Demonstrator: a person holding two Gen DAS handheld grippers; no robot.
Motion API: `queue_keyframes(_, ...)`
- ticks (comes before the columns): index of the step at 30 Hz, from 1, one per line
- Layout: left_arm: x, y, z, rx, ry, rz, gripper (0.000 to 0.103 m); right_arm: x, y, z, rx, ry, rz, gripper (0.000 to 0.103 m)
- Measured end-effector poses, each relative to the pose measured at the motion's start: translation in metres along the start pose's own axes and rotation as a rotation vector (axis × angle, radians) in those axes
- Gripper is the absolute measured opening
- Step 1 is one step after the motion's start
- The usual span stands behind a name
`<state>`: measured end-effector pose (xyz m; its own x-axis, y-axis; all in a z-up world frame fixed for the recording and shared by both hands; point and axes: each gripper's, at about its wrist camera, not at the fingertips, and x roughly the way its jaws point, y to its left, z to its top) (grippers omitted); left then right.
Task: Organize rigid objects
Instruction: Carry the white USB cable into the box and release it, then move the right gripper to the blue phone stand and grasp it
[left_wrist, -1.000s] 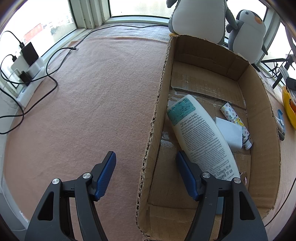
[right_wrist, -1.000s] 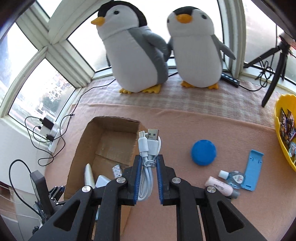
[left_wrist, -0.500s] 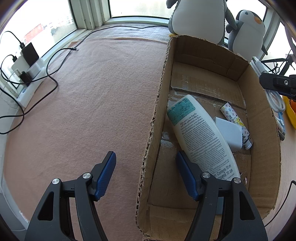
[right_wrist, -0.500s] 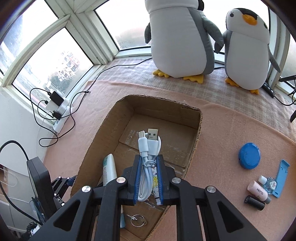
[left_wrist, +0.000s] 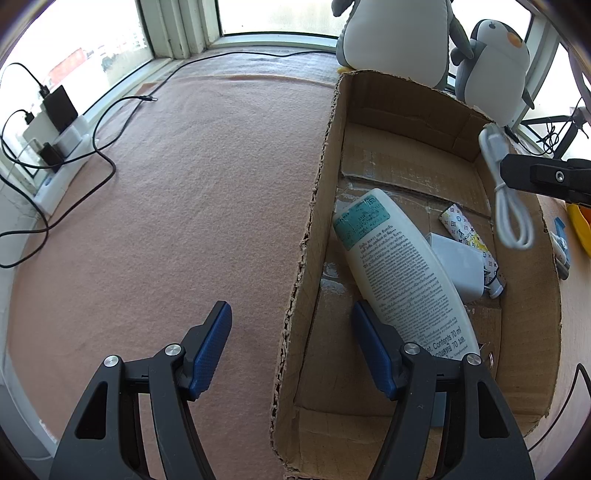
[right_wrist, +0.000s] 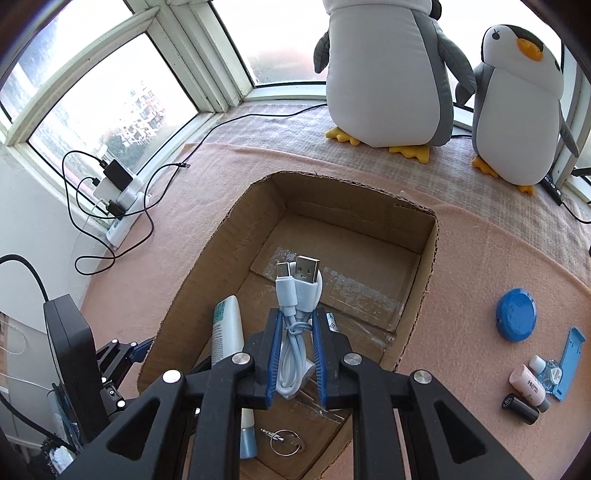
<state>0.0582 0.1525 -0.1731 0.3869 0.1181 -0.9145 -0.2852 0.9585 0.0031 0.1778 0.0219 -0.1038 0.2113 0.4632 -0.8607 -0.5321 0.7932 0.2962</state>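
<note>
My right gripper (right_wrist: 297, 314) is shut on a coiled white USB cable (right_wrist: 297, 291) and holds it above the inside of an open cardboard box (right_wrist: 428, 266). In the left wrist view the same cable (left_wrist: 511, 221) dangles over the box's right wall, under the right gripper (left_wrist: 546, 181). The box (left_wrist: 314, 221) holds a white lotion bottle (left_wrist: 402, 266), a white adapter (left_wrist: 458, 262), a patterned tube (left_wrist: 469, 236) and a key ring (right_wrist: 284, 441). My left gripper (left_wrist: 291, 317) is open, with its jaws on either side of the box's left wall and not touching it.
On the pink cloth right of the box lie a blue lid (right_wrist: 516, 319), a blue phone stand (right_wrist: 570, 362), small bottles (right_wrist: 528, 384) and a black cylinder (right_wrist: 521, 408). Two plush penguins (right_wrist: 388, 74) stand behind the box. A power strip with cables (right_wrist: 118, 188) sits by the window at the left.
My right gripper has carried the cable leftward from beside the box to over its inside and rolled a little. The left gripper has stayed put.
</note>
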Motion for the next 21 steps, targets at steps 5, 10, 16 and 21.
queue_keyframes(5, 0.0, 0.0, 0.0, 0.0, -0.001, 0.001, 0.069, -0.013, 0.005, 0.001, -0.027, -0.056, -0.005, 0.044)
queue_keyframes(10, 0.0, 0.001, -0.001, 0.0, -0.001, 0.001, 0.069, -0.026, 0.005, 0.0, -0.033, -0.099, 0.017, 0.045)
queue_keyframes(16, 0.0, 0.001, -0.001, 0.0, -0.001, 0.001, 0.069, -0.039, -0.005, -0.006, -0.02, -0.117, 0.033, 0.045)
queue_keyframes(21, -0.001, 0.0, -0.001, 0.004, -0.001, 0.008, 0.069, -0.06, -0.028, -0.015, 0.003, -0.15, -0.02, 0.044)
